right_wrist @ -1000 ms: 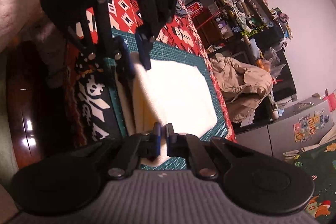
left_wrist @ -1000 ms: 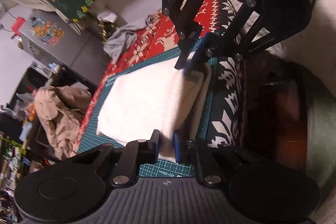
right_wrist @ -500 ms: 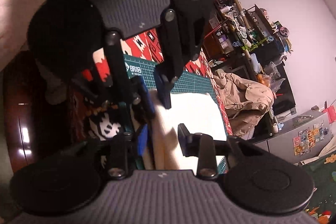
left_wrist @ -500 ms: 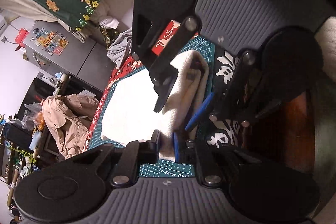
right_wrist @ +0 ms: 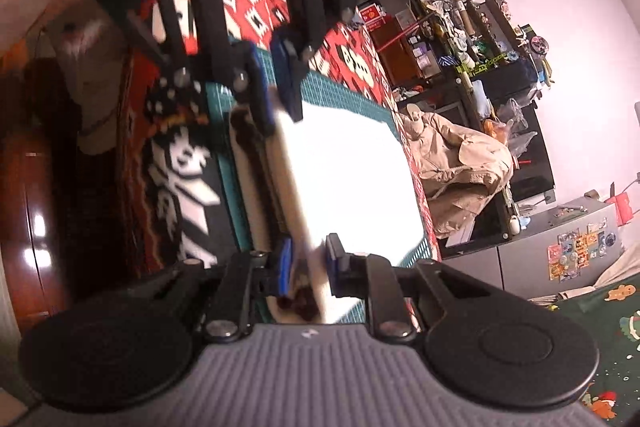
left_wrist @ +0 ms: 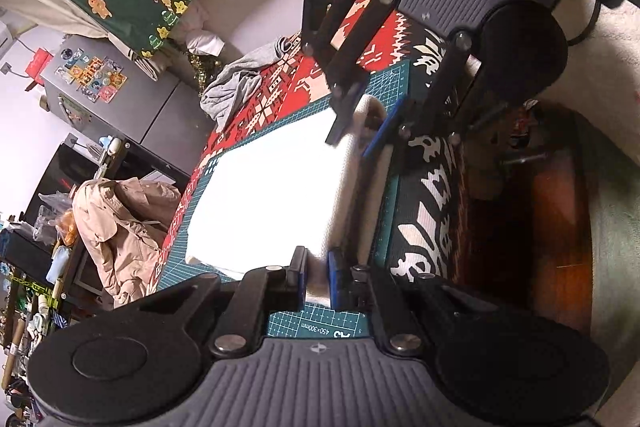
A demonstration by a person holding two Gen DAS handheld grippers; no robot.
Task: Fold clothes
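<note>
A folded white cloth [left_wrist: 276, 195] lies on a green cutting mat [left_wrist: 320, 325] over a patterned tablecloth [left_wrist: 424, 195]. The left gripper [left_wrist: 317, 277], nearly closed, pinches the cloth's near edge. The right gripper [right_wrist: 308, 267], whose jaws have just been closing, stands narrowly apart with the raised cloth edge between them; contact is blurred.
</note>
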